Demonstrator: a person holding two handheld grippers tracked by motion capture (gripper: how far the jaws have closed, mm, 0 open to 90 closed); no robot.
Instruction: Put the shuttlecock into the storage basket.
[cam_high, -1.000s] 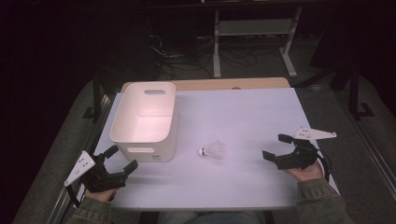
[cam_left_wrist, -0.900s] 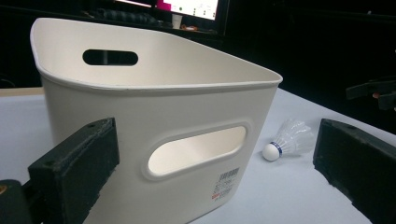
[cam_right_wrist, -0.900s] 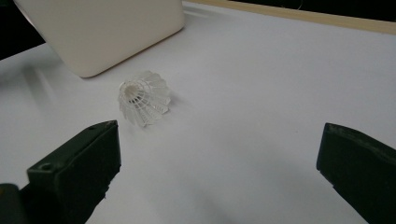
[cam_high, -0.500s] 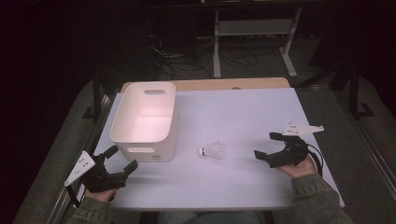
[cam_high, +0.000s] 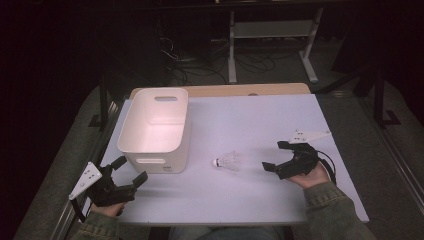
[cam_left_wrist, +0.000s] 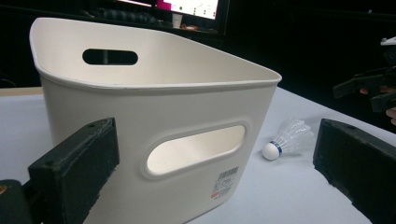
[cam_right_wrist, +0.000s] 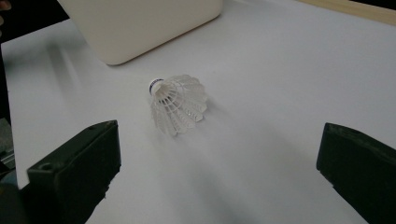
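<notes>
A white feathered shuttlecock with a rounded white cork tip and a blue band (cam_high: 226, 162) lies on its side on the pale white-topped bench (cam_high: 260, 120), a little nearer the person than the middle of it. In the high view its cork tip points toward the person's left, the feather skirt toward the right. It rests alone, touching nothing but the bench.

The right gripper (cam_high: 274, 156) sits low over the bench just to the right of the shuttlecock, held in the person's right hand (cam_high: 312, 175), with a grey three-cornered plate on top. Its jaws stand wide apart and hold nothing; in the right gripper view the shuttlecock (cam_right_wrist: 177, 103) lies ahead of them and between their lines, clear of both.

The left gripper (cam_high: 129, 172) is at the near left corner of the bench, well apart from the shuttlecock. Its jaws are also wide and empty, and they face the near wall of a white rectangular plastic bin with slotted handles (cam_high: 150, 150). In the left gripper view the bin (cam_left_wrist: 154, 107) stands close in front, upright, and the shuttlecock (cam_left_wrist: 287, 139) lies just beside its right corner, not touching it.
</notes>
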